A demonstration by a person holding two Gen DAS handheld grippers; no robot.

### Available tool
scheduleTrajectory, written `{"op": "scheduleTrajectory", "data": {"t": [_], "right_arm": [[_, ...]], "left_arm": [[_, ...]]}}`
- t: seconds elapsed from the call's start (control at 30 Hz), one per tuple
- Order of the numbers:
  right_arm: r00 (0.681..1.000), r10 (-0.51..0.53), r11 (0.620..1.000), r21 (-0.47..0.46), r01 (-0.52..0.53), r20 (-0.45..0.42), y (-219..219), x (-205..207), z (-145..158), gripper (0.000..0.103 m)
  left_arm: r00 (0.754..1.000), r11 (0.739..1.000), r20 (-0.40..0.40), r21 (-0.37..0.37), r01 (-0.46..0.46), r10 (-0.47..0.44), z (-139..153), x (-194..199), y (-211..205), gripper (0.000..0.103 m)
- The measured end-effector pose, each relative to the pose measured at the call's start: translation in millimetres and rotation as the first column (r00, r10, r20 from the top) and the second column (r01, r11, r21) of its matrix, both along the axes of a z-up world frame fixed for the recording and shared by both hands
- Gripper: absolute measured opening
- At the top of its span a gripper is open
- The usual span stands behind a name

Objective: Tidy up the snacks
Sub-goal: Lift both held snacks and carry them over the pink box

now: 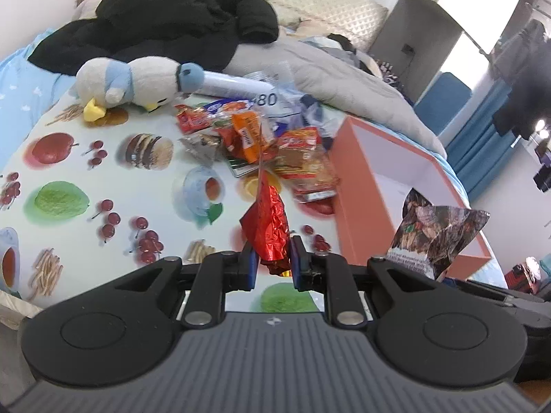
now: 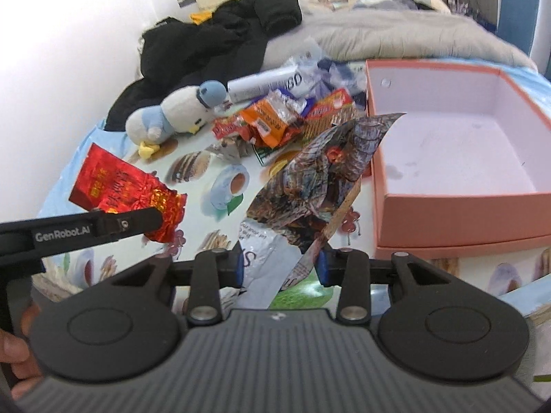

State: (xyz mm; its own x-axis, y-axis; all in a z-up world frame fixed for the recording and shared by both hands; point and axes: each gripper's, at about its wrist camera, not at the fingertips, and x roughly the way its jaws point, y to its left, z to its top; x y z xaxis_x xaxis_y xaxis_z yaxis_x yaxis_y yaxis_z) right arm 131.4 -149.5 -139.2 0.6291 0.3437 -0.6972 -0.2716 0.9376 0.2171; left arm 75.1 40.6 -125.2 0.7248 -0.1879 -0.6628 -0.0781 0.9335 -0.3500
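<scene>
My left gripper (image 1: 272,263) is shut on a red foil snack packet (image 1: 270,223) and holds it above the printed cloth; the packet also shows in the right wrist view (image 2: 120,191). My right gripper (image 2: 279,268) is shut on a brown patterned snack bag (image 2: 316,175), held up just left of the open pink box (image 2: 454,203). The bag also shows in the left wrist view (image 1: 434,237). A pile of snack packets (image 1: 261,141) lies on the cloth beyond both grippers, left of the box (image 1: 361,186).
A plush penguin (image 1: 137,82) lies at the far left of the pile. A white cylinder (image 1: 241,89) lies behind the snacks. A black jacket (image 1: 165,17) and a grey blanket (image 1: 330,72) cover the bed behind. The fruit-printed cloth (image 1: 86,172) spreads to the left.
</scene>
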Motion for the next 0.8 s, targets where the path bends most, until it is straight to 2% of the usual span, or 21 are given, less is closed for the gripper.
{"op": "scheduleTrajectory", "data": {"t": [0.43, 0.53, 0.67, 0.8], "right_arm": [[0.992, -0.070, 0.998, 0.014, 0.069, 0.101, -42.3, -32.9, 43.3, 0.041], [0.988, -0.101, 0.995, 0.017, 0.100, 0.117, -55.1, -36.3, 48.2, 0.041], [0.981, -0.152, 0.988, 0.032, 0.149, 0.122, -73.6, -36.6, 50.2, 0.041], [0.972, -0.200, 0.980, 0.034, 0.198, 0.125, -89.8, -26.9, 51.7, 0.041]], "left_arm": [[0.988, 0.989, 0.054, -0.011, 0.146, -0.145, 40.4, -9.3, -55.5, 0.022], [0.980, 0.981, 0.055, -0.013, 0.192, -0.191, 43.7, -4.8, -73.3, 0.022], [0.968, 0.967, 0.034, -0.051, 0.252, -0.250, 43.2, 7.3, -94.3, 0.022], [0.961, 0.960, 0.026, -0.039, 0.277, -0.276, 41.9, 23.6, -113.4, 0.022]]}}
